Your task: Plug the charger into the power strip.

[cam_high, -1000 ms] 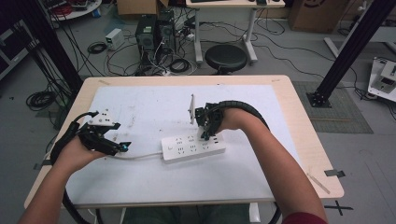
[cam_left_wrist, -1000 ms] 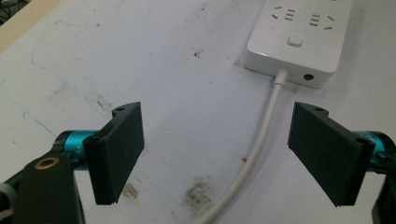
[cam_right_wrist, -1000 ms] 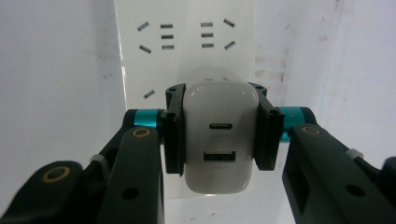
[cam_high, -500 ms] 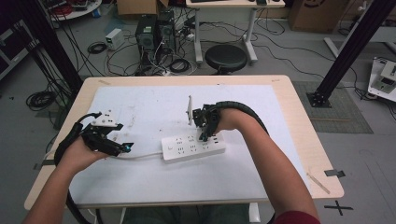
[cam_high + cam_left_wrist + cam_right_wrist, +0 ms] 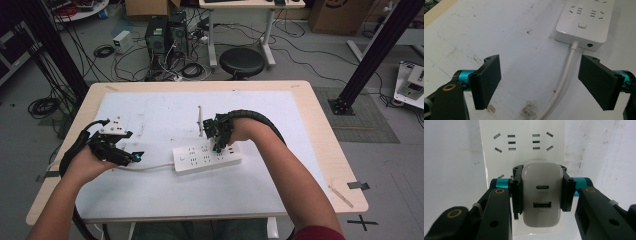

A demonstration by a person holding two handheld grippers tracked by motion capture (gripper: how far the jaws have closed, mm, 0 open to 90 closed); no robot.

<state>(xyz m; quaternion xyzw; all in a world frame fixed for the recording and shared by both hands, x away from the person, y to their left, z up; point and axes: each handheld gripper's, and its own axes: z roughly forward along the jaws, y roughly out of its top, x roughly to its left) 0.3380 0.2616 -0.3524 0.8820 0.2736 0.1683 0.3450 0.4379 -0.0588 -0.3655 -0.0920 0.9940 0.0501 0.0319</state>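
A white power strip (image 5: 206, 158) lies flat at the middle of the white table mat. Its white cord (image 5: 564, 80) runs left from its end. My right gripper (image 5: 541, 195) is shut on a white USB charger (image 5: 541, 195) and holds it right over the power strip (image 5: 521, 142), above a socket. In the high view that right gripper (image 5: 218, 141) sits over the strip's right part. My left gripper (image 5: 540, 82) stands open low over the mat, its jaws on either side of the cord, a short way from the power strip (image 5: 584, 22). The left gripper (image 5: 125, 156) is at the table's left.
A thin white stick-like object (image 5: 200, 120) lies on the mat behind the strip. The wooden table edge (image 5: 345, 165) frames the mat. Beyond the table stand a black stool (image 5: 242, 62), computer cases and loose cables on the floor.
My right gripper with the charger has shifted slightly left and down over the strip. The left gripper has stayed nearly in place by the cord.
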